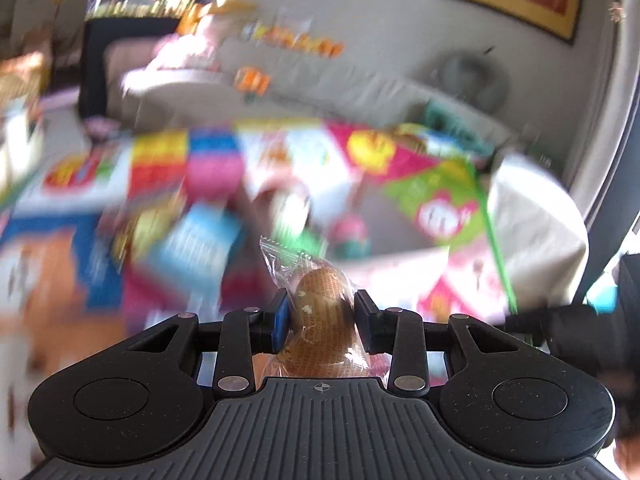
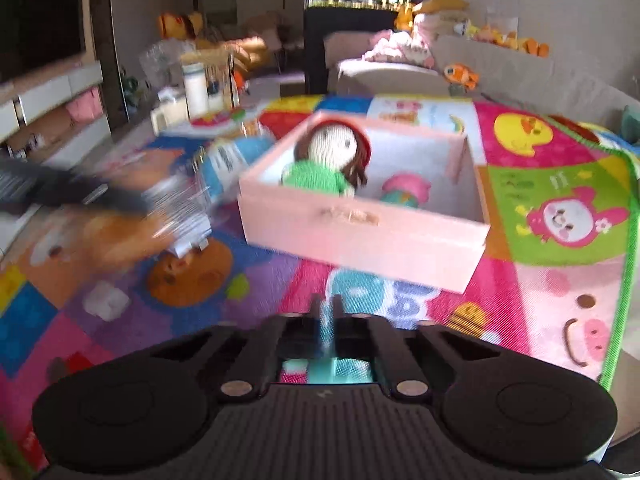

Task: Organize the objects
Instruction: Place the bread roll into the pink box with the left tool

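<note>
pink box (image 2: 360, 236) on play mat (image 2: 560, 208), doll (image 2: 324, 160) inside

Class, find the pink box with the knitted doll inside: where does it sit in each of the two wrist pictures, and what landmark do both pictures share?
Left wrist view: not clearly in it; the centre is too blurred to tell.
Right wrist view: pink box centre, on the mat, knitted doll in its left part.
Shared landmark: colourful play mat.

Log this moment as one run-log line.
left claw: shut on wrapped snack | right claw: shut, empty | pink box: holds doll | mat: underneath
</note>
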Tool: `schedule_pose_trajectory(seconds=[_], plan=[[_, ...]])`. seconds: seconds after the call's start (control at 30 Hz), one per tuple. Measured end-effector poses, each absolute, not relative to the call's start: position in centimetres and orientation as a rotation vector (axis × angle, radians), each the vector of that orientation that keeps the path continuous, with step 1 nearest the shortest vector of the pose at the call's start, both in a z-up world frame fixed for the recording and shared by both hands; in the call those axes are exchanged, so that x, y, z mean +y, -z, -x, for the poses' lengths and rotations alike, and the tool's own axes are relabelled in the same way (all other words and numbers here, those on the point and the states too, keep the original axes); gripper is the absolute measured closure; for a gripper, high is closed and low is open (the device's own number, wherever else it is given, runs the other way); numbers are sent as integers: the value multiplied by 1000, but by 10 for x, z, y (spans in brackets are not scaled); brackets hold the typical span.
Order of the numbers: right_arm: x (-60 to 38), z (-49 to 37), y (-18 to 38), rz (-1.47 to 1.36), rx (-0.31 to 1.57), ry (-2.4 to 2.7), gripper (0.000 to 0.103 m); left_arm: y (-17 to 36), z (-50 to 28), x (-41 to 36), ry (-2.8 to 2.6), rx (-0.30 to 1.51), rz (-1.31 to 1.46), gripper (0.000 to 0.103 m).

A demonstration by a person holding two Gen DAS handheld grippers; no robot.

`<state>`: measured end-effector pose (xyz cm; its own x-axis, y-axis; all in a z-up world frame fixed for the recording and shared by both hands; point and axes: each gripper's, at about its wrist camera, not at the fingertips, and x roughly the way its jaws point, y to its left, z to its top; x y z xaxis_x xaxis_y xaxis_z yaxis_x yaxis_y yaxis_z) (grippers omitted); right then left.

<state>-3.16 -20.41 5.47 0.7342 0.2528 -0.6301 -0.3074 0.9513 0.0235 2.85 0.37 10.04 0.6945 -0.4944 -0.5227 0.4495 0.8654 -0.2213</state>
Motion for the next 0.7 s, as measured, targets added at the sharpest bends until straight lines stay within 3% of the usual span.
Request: schedule_pose_trajectory(seconds=[0.17,0.3,0.33,0.4,0.47,0.7], plan=[[-220,41,-66,42,629,-290,102,-103,-98,-49,529,522,224,65],[-237,48,-59,23,646,-254,101,-64,-144,-98,455,753,101,60],[-242,53,-58,23,646,-244,98,-58,-148,-102,426,772,72,54],[-251,61,-54,30,649,-222,81,-55,-149,-101,402,767,65,56],[-260,69,-50,22,650,-191,56,-59,-144,-92,380,721,90,58],[-254,85,-33,33,667,-236,54,-86,-104,-51,353,565,159,58]])
